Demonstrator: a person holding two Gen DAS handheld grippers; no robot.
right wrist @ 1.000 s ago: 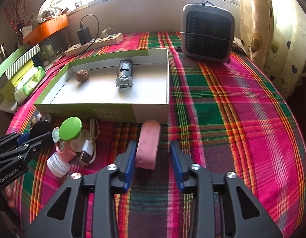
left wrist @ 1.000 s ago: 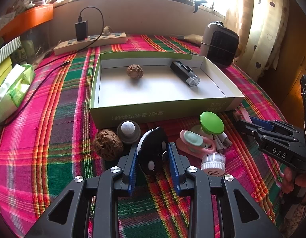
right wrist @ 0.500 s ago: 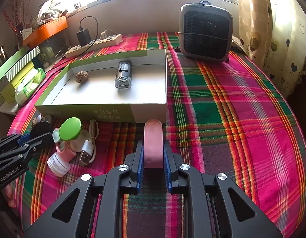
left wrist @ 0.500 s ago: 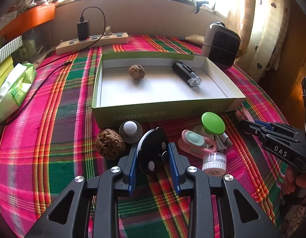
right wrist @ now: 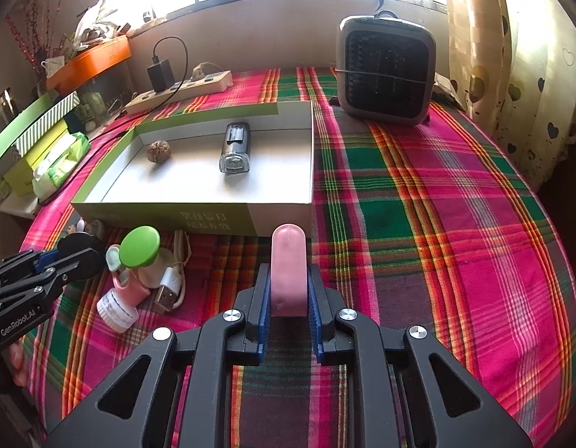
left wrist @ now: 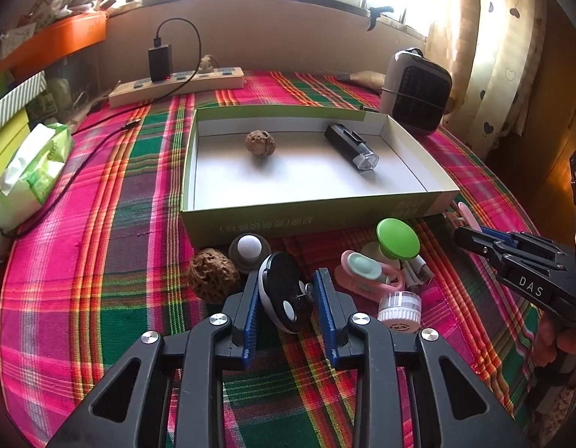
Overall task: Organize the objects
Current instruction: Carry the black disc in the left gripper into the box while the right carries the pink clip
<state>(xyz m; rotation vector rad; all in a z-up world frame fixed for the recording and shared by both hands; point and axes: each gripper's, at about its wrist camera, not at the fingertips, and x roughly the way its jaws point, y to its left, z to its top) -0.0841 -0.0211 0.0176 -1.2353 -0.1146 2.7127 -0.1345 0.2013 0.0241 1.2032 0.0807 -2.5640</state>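
An open green box (left wrist: pixel 250 222) (right wrist: pixel 213 214) holds a walnut (left wrist: pixel 260 143) (right wrist: pixel 159 151) and a black flashlight (left wrist: pixel 349 147) (right wrist: pixel 235 146). My left gripper (left wrist: pixel 288 291) is shut on a round black disc (left wrist: pixel 284 291) in front of the box. My right gripper (right wrist: pixel 288 283) is shut on a pink oblong case (right wrist: pixel 288 265) and holds it just before the box's front right corner. On the cloth by the box lie a second walnut (left wrist: pixel 212 279), a white-ball knob (left wrist: pixel 248 248), a green round-topped piece (left wrist: pixel 397 238) (right wrist: pixel 139 246), a pink clip (left wrist: pixel 368 274), a white cap (left wrist: pixel 399 306) (right wrist: pixel 116 311) and a USB cable (right wrist: pixel 172 280).
A grey heater (left wrist: pixel 417 91) (right wrist: pixel 385 71) stands behind the box at right. A power strip with charger (left wrist: pixel 176 82) (right wrist: pixel 179 87) lies at the back. A tissue pack (left wrist: pixel 30 171) and stacked boxes (right wrist: pixel 34 130) line the left edge. Plaid cloth (right wrist: pixel 437 224) covers the table.
My right gripper closed on the pink case and lifted it slightly toward the box. My left gripper, holding the black disc, has barely moved.
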